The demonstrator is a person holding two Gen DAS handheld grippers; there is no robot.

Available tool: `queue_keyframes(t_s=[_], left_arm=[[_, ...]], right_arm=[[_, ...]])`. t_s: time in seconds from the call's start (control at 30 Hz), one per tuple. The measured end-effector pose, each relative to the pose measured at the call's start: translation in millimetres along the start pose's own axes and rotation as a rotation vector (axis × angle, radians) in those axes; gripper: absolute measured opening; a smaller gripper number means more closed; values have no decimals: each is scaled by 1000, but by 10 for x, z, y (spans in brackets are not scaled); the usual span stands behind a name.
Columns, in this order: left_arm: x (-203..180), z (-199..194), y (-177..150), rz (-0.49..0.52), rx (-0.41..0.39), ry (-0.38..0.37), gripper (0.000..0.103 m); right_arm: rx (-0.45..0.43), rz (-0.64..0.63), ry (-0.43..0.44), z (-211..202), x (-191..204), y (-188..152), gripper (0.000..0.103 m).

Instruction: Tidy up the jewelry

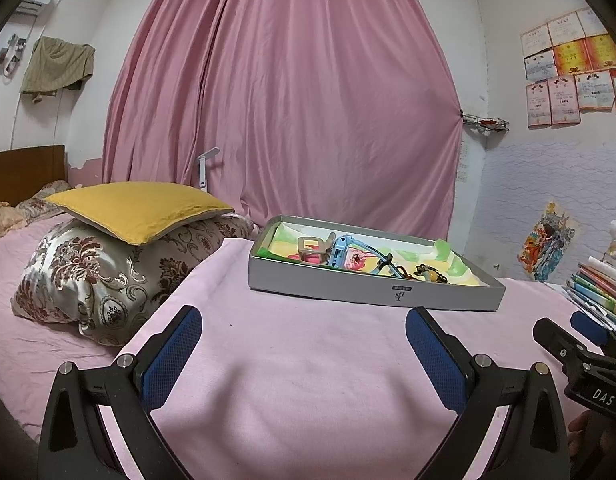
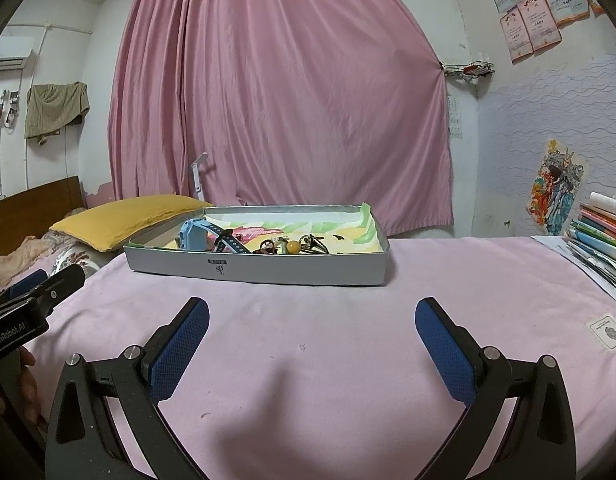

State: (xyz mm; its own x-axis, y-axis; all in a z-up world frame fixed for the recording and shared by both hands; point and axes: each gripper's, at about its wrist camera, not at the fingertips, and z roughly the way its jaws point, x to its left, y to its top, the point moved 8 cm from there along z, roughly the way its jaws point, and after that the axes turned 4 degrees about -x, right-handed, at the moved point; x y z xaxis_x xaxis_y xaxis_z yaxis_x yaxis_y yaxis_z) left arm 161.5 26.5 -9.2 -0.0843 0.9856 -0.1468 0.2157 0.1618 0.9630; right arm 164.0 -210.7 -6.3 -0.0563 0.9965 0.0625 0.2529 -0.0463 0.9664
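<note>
A shallow grey box [image 1: 372, 290] [image 2: 260, 270] lies on the pink blanket [image 1: 308, 360] ahead of both grippers. It holds a blue watch [image 1: 342, 250] [image 2: 196, 234], a tan hair clip [image 1: 312, 246], a yellow-beaded trinket [image 2: 294, 246] and dark small pieces [image 1: 426, 272]. My left gripper [image 1: 304, 328] is open and empty, a short way in front of the box. My right gripper [image 2: 312, 318] is open and empty, also short of the box. Each gripper shows at the other view's edge.
A yellow cushion [image 1: 136, 208] rests on a patterned pillow [image 1: 100, 276] to the left. A stack of books [image 2: 604, 232] lies at the right edge. A pink curtain [image 1: 288, 100] hangs behind the box.
</note>
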Motion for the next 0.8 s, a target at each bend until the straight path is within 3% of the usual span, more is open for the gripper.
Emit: queue_keyframes(t_s=[0.8], left_arm=[[2, -2, -16, -10, 4, 0, 102]], right_arm=[[2, 1, 1, 7, 5, 0, 101]])
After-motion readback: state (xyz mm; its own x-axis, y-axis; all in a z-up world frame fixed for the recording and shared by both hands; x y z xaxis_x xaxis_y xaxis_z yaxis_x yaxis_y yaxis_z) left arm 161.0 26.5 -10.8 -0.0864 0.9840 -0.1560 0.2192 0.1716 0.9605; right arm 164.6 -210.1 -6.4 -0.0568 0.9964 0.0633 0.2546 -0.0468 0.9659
